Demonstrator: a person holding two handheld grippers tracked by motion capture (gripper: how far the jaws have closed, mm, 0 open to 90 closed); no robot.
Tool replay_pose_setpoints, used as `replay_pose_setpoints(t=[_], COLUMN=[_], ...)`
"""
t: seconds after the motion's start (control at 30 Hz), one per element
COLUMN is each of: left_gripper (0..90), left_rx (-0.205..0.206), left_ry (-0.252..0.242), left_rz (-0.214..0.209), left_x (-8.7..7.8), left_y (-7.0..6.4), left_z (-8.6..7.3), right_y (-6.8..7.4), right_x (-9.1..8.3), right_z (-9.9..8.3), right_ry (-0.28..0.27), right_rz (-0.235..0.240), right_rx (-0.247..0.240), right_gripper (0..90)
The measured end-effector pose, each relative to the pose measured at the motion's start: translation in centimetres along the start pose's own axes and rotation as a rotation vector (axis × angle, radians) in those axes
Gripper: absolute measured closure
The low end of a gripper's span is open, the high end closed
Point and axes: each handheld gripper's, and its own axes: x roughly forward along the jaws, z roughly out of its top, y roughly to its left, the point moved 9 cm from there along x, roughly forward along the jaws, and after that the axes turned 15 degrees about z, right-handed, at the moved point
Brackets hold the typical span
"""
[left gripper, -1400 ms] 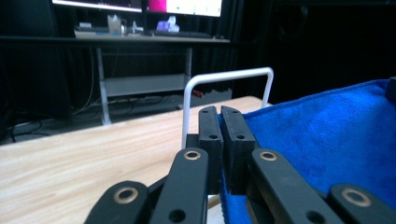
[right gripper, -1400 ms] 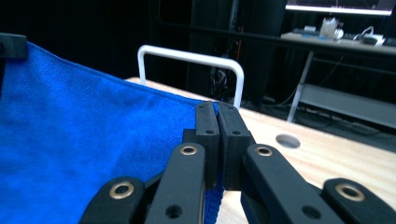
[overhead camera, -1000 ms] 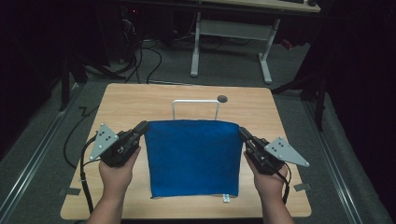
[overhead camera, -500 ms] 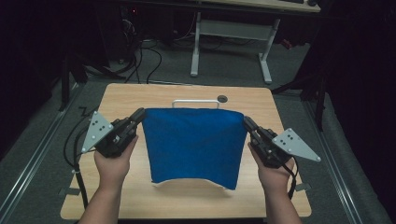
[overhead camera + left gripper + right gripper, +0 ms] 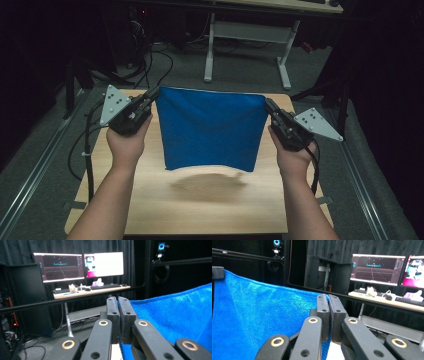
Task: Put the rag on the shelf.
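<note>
Dark room, black curtains, lit monitors (image 5: 78, 265) on a far desk; under me a pale wood-grain worktop (image 5: 210, 205) with rounded corners. I've got the blue cloth (image 5: 210, 130) hanging in the air above the worktop, not touching it, its shadow on the wood below. My left gripper (image 5: 150, 97) pinches the top left corner and my right gripper (image 5: 267, 105) pinches the top right corner, jaws pressed tight together on the fabric in both gripper views. Hands well apart so the top edge runs taut and almost straight between them, which I judge is meant to let the cloth drop flat and open out, likely for laying down or folding. Cloth is a soft, nubby terry or microfibre weave, roughly rectangular, limp; lower edge curls a little and sags. Black jaws are hard matte plastic with brass-ringed pivots. Grey three-cornered plates sit on top of each gripper.
</note>
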Motion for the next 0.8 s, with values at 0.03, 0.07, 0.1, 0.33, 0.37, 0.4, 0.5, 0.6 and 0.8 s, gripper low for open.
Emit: replay_pose_setpoints(t=[0.03,0.07,0.1,0.33,0.37,0.4,0.5,0.6,0.8], left_gripper=[88.4,88.4,88.4,88.4,88.4,88.3,88.4,88.4,88.3], left_rx=[0.003,0.004,0.003,0.026,0.026,0.033,0.046,0.050,0.082], left_ry=[0.008,0.014,0.026,0.073,0.077,0.089,0.106,0.105,0.124], left_rz=[0.003,0.006,0.011,0.041,0.043,0.047,0.053,0.062,0.093], left_x=[0.6,1.0,1.7,5.1,5.4,6.0,7.0,7.8,9.4], left_y=[0.2,0.3,0.5,1.1,1.2,1.2,1.3,1.6,2.3], left_z=[-0.2,-0.3,-0.5,-1.3,-1.4,-1.6,-2.0,-2.0,-2.2], right_y=[-0.2,-0.8,-0.8,-2.9,-3.3,-3.5,-4.7,-6.0,-7.2], right_x=[0.2,0.7,0.7,2.9,3.2,3.5,4.5,5.7,7.6], right_z=[0.0,-0.2,-0.2,-0.9,-1.0,-1.2,-1.8,-2.5,-2.8], right_ry=[0.001,0.006,0.006,0.043,0.050,0.056,0.087,0.112,0.139], right_rz=[-0.002,-0.009,-0.009,-0.034,-0.038,-0.041,-0.056,-0.065,-0.074], right_rx=[0.006,0.010,0.010,0.030,0.030,0.040,0.048,0.067,0.067], right_gripper=[88.7,88.7,88.7,88.7,88.7,88.7,88.7,88.7,88.8])
